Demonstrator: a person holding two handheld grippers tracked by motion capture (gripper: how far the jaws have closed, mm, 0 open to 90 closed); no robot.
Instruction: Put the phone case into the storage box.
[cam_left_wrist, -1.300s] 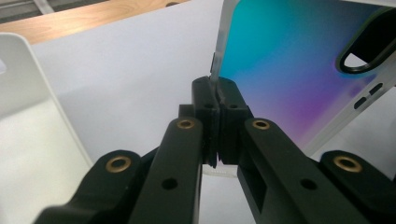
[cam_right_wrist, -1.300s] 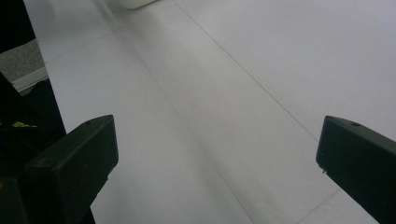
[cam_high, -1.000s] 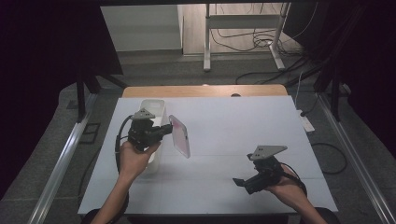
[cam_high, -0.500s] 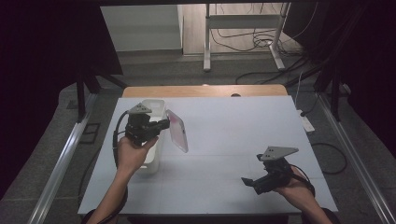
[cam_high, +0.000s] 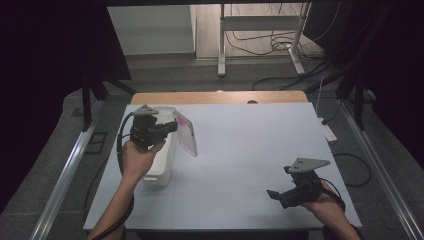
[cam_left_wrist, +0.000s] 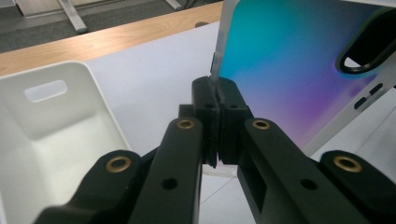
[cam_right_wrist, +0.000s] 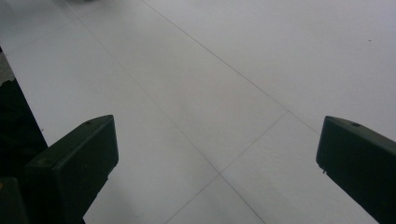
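the case is pinched by its edge in the left claw, clear above the bin; the right claw is held open, empty.

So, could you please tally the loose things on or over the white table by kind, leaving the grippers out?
White plastic bins: 1
Phone cases with an iridescent pink-to-blue back, held above the table by the left gripper: 1
Total: 2
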